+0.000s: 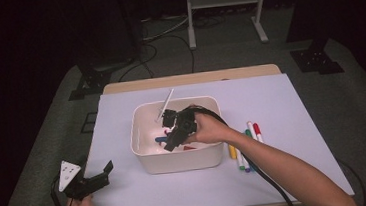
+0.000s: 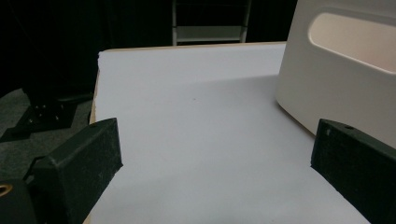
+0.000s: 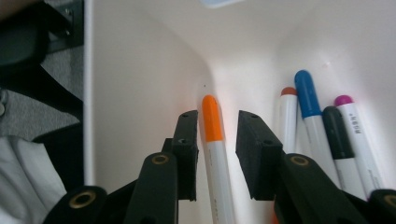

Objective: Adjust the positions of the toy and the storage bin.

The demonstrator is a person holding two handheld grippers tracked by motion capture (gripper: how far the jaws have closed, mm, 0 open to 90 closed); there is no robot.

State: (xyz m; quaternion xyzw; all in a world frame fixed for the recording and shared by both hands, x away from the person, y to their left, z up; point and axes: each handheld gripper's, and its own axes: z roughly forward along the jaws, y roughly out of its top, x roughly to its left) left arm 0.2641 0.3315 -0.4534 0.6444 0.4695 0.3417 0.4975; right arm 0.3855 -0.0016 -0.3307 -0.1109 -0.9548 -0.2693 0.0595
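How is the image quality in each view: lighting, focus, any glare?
High view: dark surround, table evenly lit, soft overall, the bin's inside bright. Left gripper view: dim, the jaws blurred, the bin's shadow on the sheet. Right gripper view: bin walls near washed out, the orange marker fairly sharp, the jaws' near ends out of focus.

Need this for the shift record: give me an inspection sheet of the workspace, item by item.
Surface: pale sheet over a wooden table.
Job's things: white bin holding markers; orange-capped marker lies between the right gripper's jaws, pads apart from it; blue-capped marker and others beside it.
Clutter: loose markers on the sheet right of the bin; white stick leaning on the bin's far rim.
Grippers: right gripper down inside the bin, open; left gripper low at the near left corner, open, nothing between its jaws.
Cables: black cable along the right forearm.
Surroundings: dark room, grey floor, white frame behind.
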